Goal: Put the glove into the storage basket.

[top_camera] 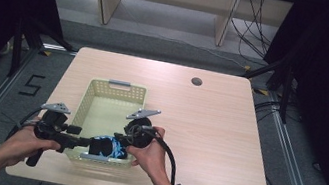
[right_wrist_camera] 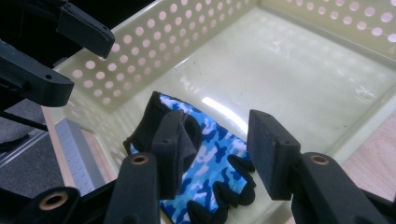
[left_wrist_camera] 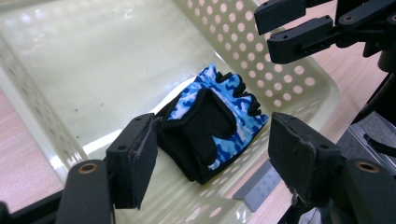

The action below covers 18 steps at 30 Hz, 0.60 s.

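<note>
I judge the glove (left_wrist_camera: 212,123) just released into the basket (top_camera: 102,91): left claw (left_wrist_camera: 212,161) and right claw (right_wrist_camera: 219,154) both spread, so next I lift clear.

The high camera sits above my side of the table (top_camera: 211,105), looking forward and down, far enough back to take in the whole tabletop with the basket (top_camera: 101,93) near my edge. The camera on my left gripper (left_wrist_camera: 210,154) looks along its jaws, close in over the basket's near end. The one on my right gripper (right_wrist_camera: 212,156) looks into that same end from the opposite side. Both close views share the camouflage glove (left_wrist_camera: 212,119) on the basket floor.
</note>
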Tool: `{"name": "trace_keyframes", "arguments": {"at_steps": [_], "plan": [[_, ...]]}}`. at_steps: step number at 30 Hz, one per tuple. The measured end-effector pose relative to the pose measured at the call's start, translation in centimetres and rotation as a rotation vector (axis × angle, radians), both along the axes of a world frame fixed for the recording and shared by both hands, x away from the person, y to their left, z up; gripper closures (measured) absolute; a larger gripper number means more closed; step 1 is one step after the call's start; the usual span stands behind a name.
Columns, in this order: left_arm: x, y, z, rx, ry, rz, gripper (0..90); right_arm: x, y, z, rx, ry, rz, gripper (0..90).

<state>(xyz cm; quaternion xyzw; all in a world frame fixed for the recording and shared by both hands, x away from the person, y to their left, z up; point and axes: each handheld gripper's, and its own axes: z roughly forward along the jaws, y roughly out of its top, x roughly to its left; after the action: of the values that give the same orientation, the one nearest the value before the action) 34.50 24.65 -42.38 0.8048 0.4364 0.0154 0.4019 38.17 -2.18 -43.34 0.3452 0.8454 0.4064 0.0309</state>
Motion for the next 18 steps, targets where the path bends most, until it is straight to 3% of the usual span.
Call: {"name": "trace_keyframes", "arguments": {"at_steps": [4,5,7,12,18], "plan": [[-0.4,-0.4,0.3,-0.027,-0.031,0.009,31.0,-0.1,-0.5,0.3,0.043,-0.007,0.008,53.5],[-0.4,-0.5,0.3,-0.038,-0.031,0.006,30.5,-0.1,-0.7,0.5,0.038,-0.017,0.031,51.8],[-0.6,-0.7,0.3,-0.039,-0.038,0.001,29.5,-0.3,-1.0,0.7,0.039,-0.042,0.02,48.9],[-1.1,-1.0,0.3,-0.09,-0.048,0.002,26.0,-0.6,-1.9,1.0,0.063,-0.05,0.023,44.6],[-1.7,-1.8,0.3,-0.097,-0.057,-0.023,22.1,-0.8,-3.1,1.3,0.087,-0.066,0.02,43.5]]}}
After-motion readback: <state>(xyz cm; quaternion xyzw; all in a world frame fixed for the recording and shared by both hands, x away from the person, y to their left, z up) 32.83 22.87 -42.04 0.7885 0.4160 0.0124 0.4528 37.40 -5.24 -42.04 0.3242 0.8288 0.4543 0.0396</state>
